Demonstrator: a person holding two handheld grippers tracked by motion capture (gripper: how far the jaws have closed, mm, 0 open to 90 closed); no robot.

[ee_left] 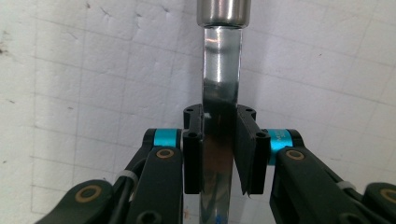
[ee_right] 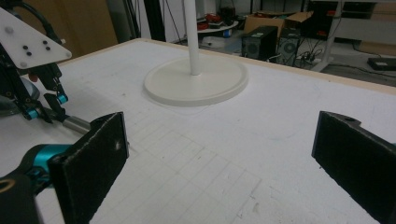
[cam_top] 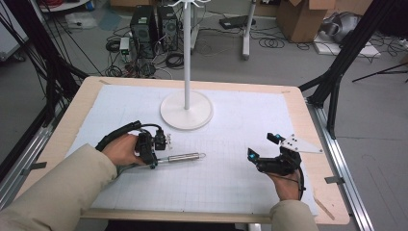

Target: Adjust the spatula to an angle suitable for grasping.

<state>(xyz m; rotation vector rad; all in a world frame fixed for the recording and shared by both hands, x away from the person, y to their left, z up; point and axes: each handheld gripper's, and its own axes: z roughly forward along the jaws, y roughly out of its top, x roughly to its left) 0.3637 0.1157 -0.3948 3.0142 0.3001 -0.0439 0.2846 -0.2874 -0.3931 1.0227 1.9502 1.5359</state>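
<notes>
High view: set above the near edge, looking forward and down over the whole bench point(cam_top: 72, 113). Left gripper view: very close above the gridded sheet point(ee_left: 84, 70). Right gripper view: low, facing the white stand point(ee_right: 196, 79), which the high view shares at upper centre.

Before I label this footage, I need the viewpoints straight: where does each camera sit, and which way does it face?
High view: above the person's side, looking forward and down at the table; forearms, both hands show.
Left gripper view: rides the left claw, looking along its jaws shut on the metal utensil.
Right gripper view: rides the right claw, jaws apart, facing the white stand.
High and right gripper views share the stand and left claw.
</notes>
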